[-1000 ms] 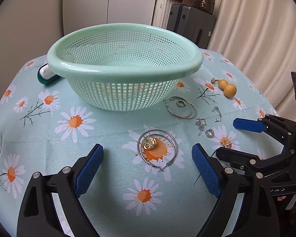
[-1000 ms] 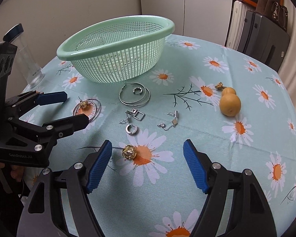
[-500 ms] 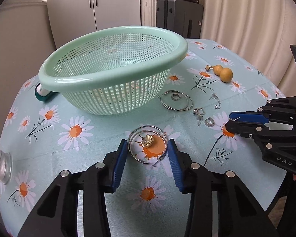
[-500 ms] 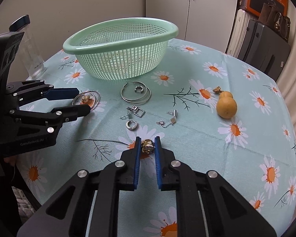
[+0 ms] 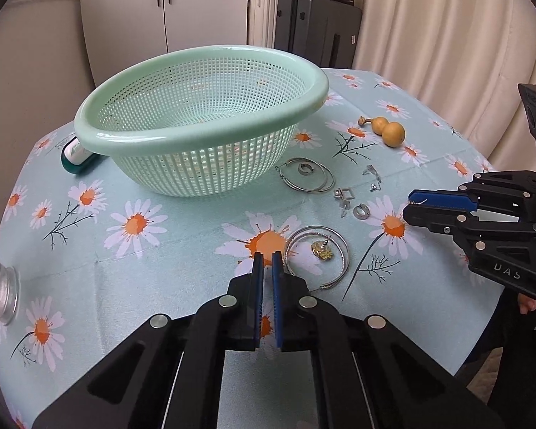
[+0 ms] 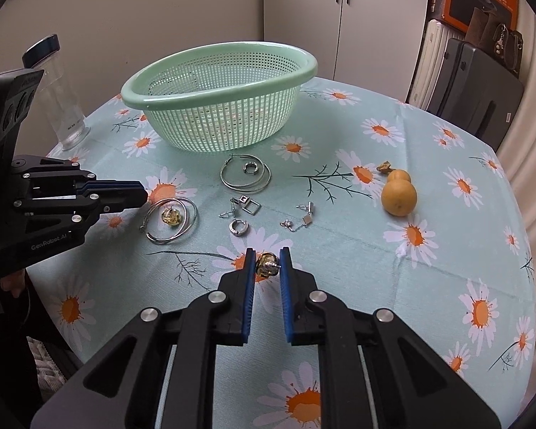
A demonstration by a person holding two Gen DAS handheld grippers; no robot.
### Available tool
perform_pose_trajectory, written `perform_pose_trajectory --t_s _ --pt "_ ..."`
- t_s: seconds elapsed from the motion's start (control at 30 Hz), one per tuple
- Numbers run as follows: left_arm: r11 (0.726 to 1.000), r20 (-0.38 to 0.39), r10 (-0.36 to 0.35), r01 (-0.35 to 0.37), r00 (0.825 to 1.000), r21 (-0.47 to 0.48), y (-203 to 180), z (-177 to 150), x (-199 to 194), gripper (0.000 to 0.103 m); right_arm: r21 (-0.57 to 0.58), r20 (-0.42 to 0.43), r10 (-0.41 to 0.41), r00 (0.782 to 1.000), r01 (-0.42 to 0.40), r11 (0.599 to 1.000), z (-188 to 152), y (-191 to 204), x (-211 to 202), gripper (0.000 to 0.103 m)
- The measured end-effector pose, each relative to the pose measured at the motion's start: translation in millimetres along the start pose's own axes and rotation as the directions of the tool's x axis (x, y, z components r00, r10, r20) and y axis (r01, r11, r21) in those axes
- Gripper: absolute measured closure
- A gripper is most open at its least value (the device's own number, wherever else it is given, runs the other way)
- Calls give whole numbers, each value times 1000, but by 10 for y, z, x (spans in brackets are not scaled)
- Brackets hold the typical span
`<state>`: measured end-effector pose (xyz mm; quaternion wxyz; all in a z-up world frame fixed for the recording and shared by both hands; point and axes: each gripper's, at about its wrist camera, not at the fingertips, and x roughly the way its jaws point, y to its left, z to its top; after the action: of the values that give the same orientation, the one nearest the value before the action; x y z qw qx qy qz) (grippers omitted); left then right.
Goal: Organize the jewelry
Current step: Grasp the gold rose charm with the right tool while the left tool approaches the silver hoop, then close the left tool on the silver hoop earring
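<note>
On daisy tablecloth [image 6: 339,250], empty green colander [image 6: 218,107], right claw [image 6: 267,266] clamping gold earring [image 6: 267,264], left claw [image 5: 267,261] closed, holding nothing.

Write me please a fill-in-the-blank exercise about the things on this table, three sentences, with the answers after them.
The plastic basket is pale ___.
A gold earring lies inside a large silver ___.
In both views, the gourd lies to the ___ of the silver jewelry.
Missing words: green; hoop; right.
</note>
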<state>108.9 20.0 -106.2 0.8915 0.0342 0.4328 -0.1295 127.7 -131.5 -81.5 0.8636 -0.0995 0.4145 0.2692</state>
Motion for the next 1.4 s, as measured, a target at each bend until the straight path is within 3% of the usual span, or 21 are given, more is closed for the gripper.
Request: perform_pose_trajectory --t_s 0.13,0.17,0.23,0.37,0.57,0.67,0.8,1.07,1.4 --pt "1000 22 -29 29 999 -7 -5 -3 -64 93 2 1 6 1000 -6 1000 -8 2 -18 88" --pt "999 19 -36 36 999 -5 -17 0 -68 87 1 -1 6 1000 -6 1000 -13 10 -15 88" --pt "999 26 -41 42 999 -5 -38 -9 -91 42 -3 -5 7 1000 -7 1000 -17 18 -6 88" --pt "999 68 -28 25 997 44 -132 10 -150 33 3 -4 10 1000 -10 1000 -18 14 -2 88" --pt "998 27 -44 43 999 56 -207 43 65 33 4 -11 15 1000 -15 1000 -20 4 23 88" --pt "994 -2 1 -1 1000 110 -288 24 167 43 10 -11 19 1000 -19 1000 -25 -8 28 88" --pt "995 -7 7 -6 1000 95 -263 40 160 60 20 -12 21 1000 -21 1000 -35 -29 29 88" --pt "999 -16 -31 32 999 40 -199 49 81 61 23 5 22 1000 -22 999 -30 -33 -26 88" --pt "998 105 -56 55 993 17 -144 173 -417 62 20 55 42 998 -44 999 26 -12 -176 88"
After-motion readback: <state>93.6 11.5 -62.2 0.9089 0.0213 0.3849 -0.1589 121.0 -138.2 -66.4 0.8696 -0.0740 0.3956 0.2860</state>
